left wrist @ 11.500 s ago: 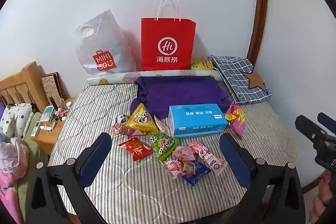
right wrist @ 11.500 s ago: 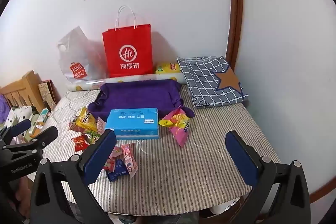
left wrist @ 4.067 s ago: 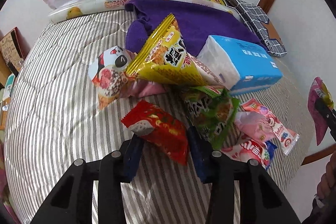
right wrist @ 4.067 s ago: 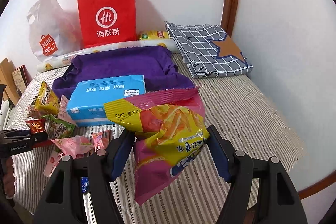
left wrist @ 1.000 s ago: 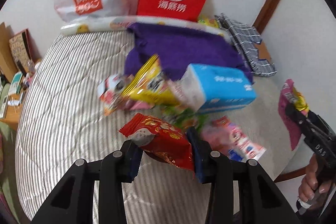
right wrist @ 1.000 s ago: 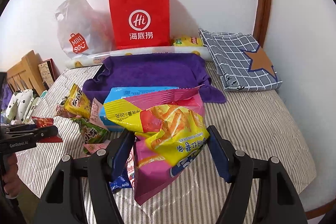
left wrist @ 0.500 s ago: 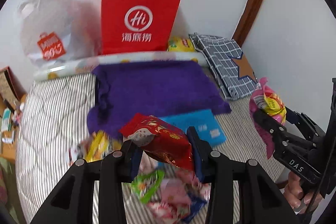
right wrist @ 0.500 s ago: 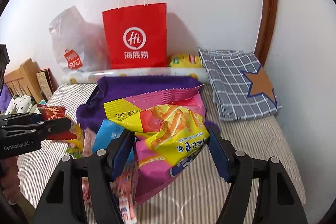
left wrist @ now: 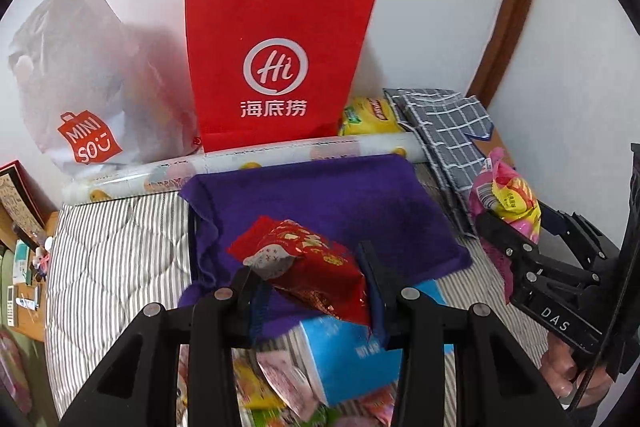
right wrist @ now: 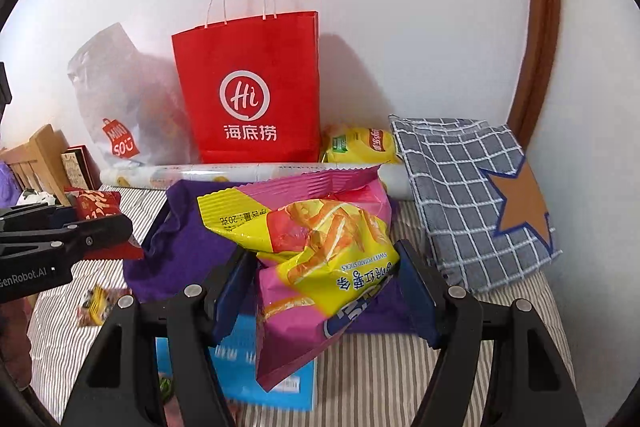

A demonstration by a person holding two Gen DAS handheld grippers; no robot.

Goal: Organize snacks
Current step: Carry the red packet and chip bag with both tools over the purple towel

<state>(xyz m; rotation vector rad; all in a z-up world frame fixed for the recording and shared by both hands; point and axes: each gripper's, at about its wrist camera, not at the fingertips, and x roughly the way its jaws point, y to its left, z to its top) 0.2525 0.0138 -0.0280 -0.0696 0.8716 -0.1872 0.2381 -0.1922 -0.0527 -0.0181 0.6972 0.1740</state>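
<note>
Left gripper (left wrist: 310,281): jaws pinch a small red snack packet (left wrist: 308,267) and hold it in the air above the purple cloth (left wrist: 340,195).
Right gripper (right wrist: 324,291): jaws clamp a pink and yellow sweet potato sticks bag (right wrist: 316,247), its crimped top edge uppermost, lifted clear of the bed.
Bed (left wrist: 116,251): grey-striped quilted cover carries everything.
Purple cloth: spread in the middle of the bed, in front of the roll.
Red paper bag (left wrist: 276,67): stands upright against the white wall, white cord handles up, a white "Hi" logo on its face.
White plastic bag (left wrist: 80,83): leans on the wall just left of the red paper bag, with a red MINISO mark.
Printed roll (left wrist: 240,163): lies along the foot of both bags.
Yellow chip bag (right wrist: 360,145): tucked behind the roll, right of the red paper bag.
Checked cloth (right wrist: 472,195): folded grey plaid with a tan star patch, right of the purple cloth.
Blue tissue pack (left wrist: 348,359): lies under the left gripper, with blurred snack packets (left wrist: 280,387) beside it.
Person's hand (left wrist: 568,371): grips the right gripper's handle at the left wrist view's right edge.
</note>
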